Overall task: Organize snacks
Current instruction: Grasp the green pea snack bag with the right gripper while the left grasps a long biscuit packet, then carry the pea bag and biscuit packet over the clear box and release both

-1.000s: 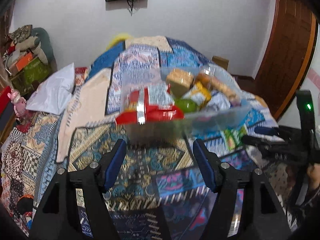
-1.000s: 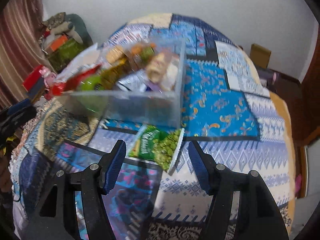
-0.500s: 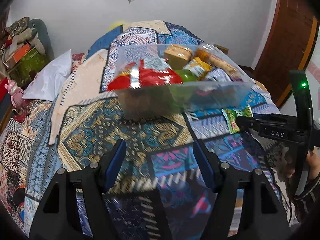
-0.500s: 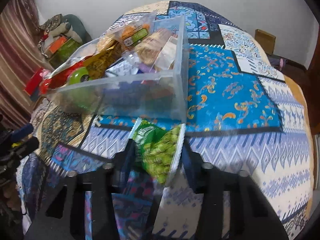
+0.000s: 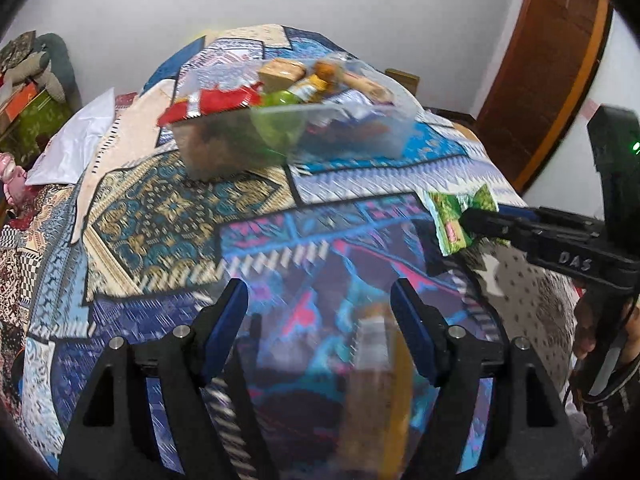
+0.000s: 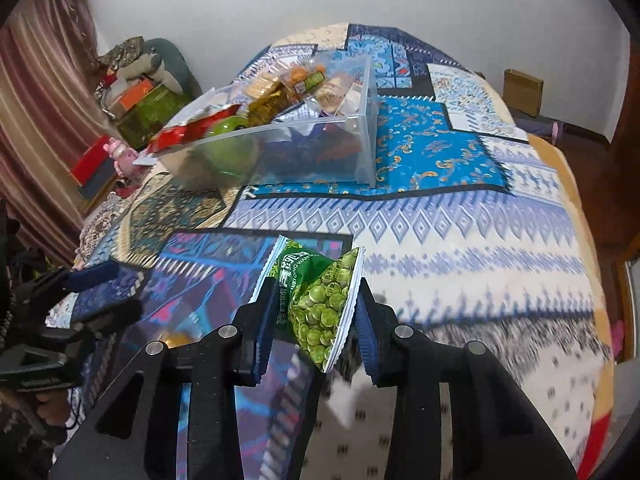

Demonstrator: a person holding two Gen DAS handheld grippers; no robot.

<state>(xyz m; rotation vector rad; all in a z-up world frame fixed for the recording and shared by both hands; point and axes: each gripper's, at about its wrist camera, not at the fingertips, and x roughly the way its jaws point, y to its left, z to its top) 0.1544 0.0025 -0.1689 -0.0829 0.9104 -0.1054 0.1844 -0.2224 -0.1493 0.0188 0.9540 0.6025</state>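
The green pea packet (image 6: 320, 304) sits pinched between the pads of the right hand-held gripper (image 6: 318, 320), whose jaws have just been closing onto it; it looks lifted clear of the bed's patchwork cover (image 6: 460, 240), hanging near the front edge and well apart from the clear plastic bin (image 6: 360, 136) further up the bed. The grip is my first worry. The pads catch the packet across its puffed lower half, not on a flat seal, so the slick film could slide or the bag could twist out on the way to the bin. Squeezing harder risks crushing the peas or popping the bag.

The bin is already heaped: a red packet (image 5: 216, 100) overhangs its near rim and other snacks rise above the walls. A packet dropped on top may slide off, or knock the red one over the edge onto the cover.

The left hand-held gripper (image 5: 320, 332) stands open and holds nothing. Below and between its fingers shows a blurred amber shape (image 5: 380, 380), possibly a wrapped snack, though the smear is too heavy to say. If that is its next pick, a fast approach over soft, rumpled bedding could push it aside rather than seat it between the pads. The two tools also work close together here, so a collision is possible.
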